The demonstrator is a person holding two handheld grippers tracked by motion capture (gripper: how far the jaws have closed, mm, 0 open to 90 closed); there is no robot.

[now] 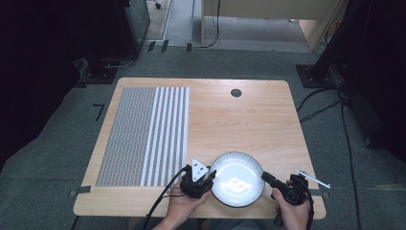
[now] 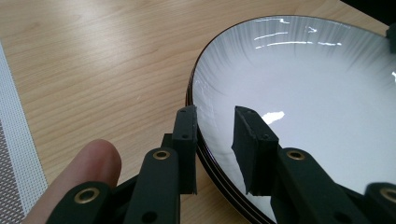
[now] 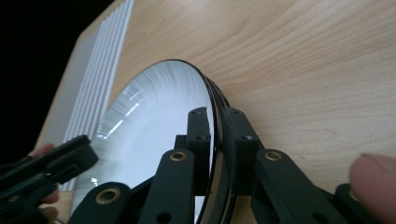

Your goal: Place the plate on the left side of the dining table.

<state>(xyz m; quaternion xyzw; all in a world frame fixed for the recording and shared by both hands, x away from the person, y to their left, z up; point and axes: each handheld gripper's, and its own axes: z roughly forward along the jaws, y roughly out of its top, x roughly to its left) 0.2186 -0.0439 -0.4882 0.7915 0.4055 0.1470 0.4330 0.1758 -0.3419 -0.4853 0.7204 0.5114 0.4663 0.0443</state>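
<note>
White-glazed plate (image 1: 236, 178) sits at the lower centre of the wooden table (image 1: 249, 120), beside the striped placemat (image 1: 143, 136). Left gripper (image 2: 215, 135) straddles its rim, jaws not yet pressing; right gripper (image 3: 215, 135) is clamped on the opposite rim.

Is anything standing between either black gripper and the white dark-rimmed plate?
Nothing visible does. The left gripper straddles the white dark-rimmed plate at its rim with a gap beside its inner jaw, and the right gripper is clamped on the opposite rim. Bare wooden table surrounds it.
</note>
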